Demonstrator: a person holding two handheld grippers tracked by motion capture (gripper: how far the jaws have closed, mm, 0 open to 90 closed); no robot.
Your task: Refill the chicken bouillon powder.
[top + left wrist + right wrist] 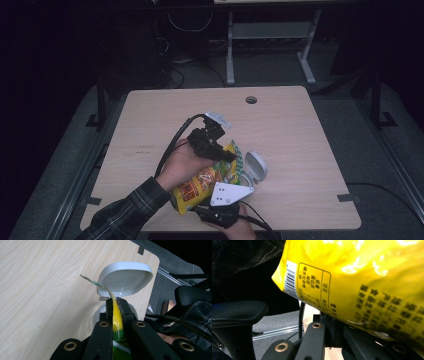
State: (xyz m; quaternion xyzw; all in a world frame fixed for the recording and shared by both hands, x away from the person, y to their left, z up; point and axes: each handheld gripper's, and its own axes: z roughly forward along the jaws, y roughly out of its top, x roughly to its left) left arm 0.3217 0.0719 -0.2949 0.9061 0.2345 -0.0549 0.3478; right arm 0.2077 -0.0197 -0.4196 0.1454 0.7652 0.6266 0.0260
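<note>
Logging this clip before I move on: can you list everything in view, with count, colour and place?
Snack bag: one, yellow with green and red print, held above the table's near edge between both tools.
Lidded container: one, white, hinged lid open, on the table right of the bag.
Table: one, light wood, centre, with a cable hole near its far edge.
Desk frame: one, grey, on the floor beyond the table.
Chair armrest: one, black, right gripper view, low left.
Left tool: one, black, shut on the bag's top edge.
Right tool: one, black with a grey plate, gripping the bag's lower end.
Plaid sleeve: one, dark, lower left.
</note>
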